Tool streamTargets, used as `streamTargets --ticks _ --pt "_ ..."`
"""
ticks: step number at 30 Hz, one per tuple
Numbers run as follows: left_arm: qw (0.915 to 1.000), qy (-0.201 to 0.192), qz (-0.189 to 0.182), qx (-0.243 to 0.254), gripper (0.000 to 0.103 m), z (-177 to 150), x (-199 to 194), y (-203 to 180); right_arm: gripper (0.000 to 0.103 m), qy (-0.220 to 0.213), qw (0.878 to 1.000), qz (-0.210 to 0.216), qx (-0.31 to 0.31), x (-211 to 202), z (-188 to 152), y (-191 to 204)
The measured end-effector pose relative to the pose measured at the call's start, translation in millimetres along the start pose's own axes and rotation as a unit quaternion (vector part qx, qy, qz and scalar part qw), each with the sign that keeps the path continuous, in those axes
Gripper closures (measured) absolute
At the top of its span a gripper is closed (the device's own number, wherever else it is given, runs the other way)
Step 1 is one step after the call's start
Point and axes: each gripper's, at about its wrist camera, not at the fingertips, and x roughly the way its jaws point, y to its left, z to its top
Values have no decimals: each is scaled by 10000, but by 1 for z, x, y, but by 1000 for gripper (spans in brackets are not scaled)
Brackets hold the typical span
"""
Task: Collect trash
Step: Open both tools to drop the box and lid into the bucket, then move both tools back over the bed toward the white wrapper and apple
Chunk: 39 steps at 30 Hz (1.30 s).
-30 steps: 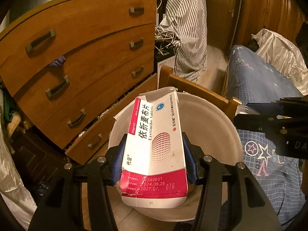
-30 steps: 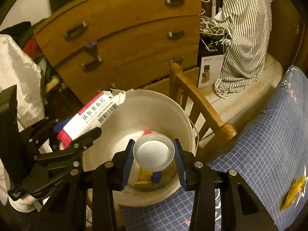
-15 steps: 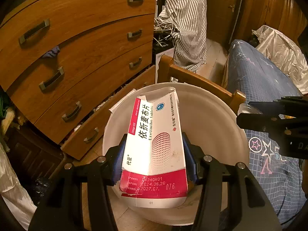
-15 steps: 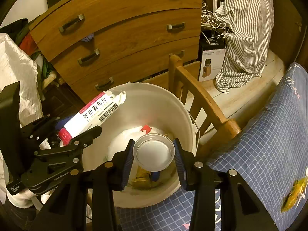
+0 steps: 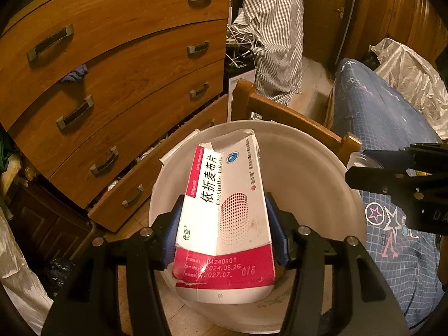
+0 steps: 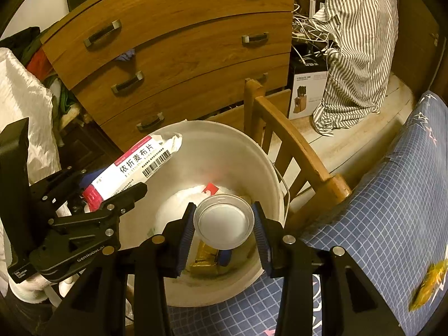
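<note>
A torn white-and-red medicine box (image 5: 229,190) stands between the blue pads of my left gripper (image 5: 224,232), over the open white bucket (image 5: 322,151). The jaws are opening, and the pads still touch the box's sides. In the right wrist view the same box (image 6: 140,159) pokes over the bucket's left rim (image 6: 252,145). My right gripper (image 6: 222,221) is shut on a small round clear cup (image 6: 222,215) above the bucket's inside. Yellow packaging (image 6: 205,257) and a red scrap (image 6: 211,189) lie at the bottom.
A wooden chest of drawers (image 5: 117,64) stands close behind the bucket, its lowest drawer pulled out. A wooden chair back (image 6: 294,151) sits to the right, then a table with a blue chequered cloth (image 6: 392,196) carrying a yellow wrapper (image 6: 428,282). A striped shirt (image 6: 361,42) hangs behind.
The left wrist view has slid slightly, so the bucket now sits more squarely under the box. The box stays between the left pads. The right gripper and its cup have not moved.
</note>
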Motion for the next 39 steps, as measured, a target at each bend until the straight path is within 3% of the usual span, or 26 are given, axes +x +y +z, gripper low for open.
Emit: streamTargets --ticks 2,4,18,24,29,33,39 --pt "10000 -1 82 -39 47 0 1 3 59 -26 10000 -6 21 0 1 -1" --pt "9998 2 161 -137 44 0 1 7 43 -104 9999 8 67 -3 0 -4" --pt "9998 -6 157 -127 43 -3 -1 6 43 -331 9992 111 213 -20 -9 -11" --pt "9999 -110 6 -23 43 -9 -15 -9 43 -794 9964 47 302 -56 -40 -15" --pt "9996 -130 -173 186 43 -23 -20 -34 40 -1486 9877 -136 461 -111 -104 -29" --pt "9977 -135 -486 442 43 -42 -29 -72 36 -1983 9764 -416 744 -157 -183 -59" --pt "9897 -41 -1046 980 43 -70 -37 -150 36 -2200 9538 -1035 1768 -210 -339 -145"
